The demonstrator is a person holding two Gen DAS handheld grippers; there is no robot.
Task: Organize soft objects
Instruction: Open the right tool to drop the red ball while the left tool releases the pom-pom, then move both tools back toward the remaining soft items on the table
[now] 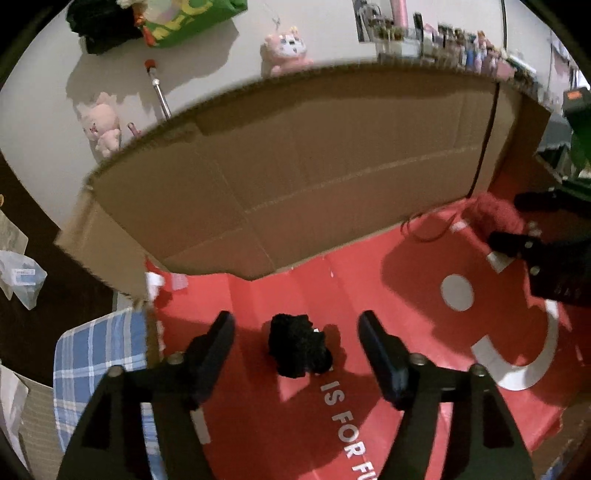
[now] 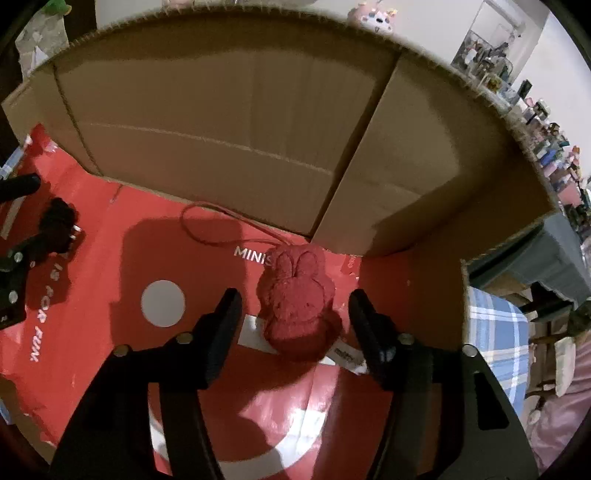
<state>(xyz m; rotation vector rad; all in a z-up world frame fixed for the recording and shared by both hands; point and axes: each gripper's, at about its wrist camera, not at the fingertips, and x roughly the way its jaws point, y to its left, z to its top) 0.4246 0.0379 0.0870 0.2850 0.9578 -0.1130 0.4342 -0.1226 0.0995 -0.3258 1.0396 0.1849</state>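
A small black knitted plush point(image 1: 299, 345) lies on the red paper bag point(image 1: 369, 295) that lines the bottom of a cardboard box. My left gripper point(image 1: 297, 320) hangs open over it, one finger on each side, and neither pad touches it. A red bunny-shaped plush point(image 2: 297, 306) with a thin red cord lies further right on the same red bag. My right gripper point(image 2: 295, 295) straddles it, open, with gaps on both sides. In the left wrist view the red plush point(image 1: 495, 212) and the right gripper show at the right edge.
Tall cardboard walls point(image 1: 295, 166) close off the far side and the right corner point(image 2: 424, 166). Two pink plush toys point(image 1: 284, 50) point(image 1: 101, 123) lie on the pale surface beyond the box, near a green bag point(image 1: 184, 22). Blue checked cloth point(image 1: 96, 354) lies outside the box's left edge.
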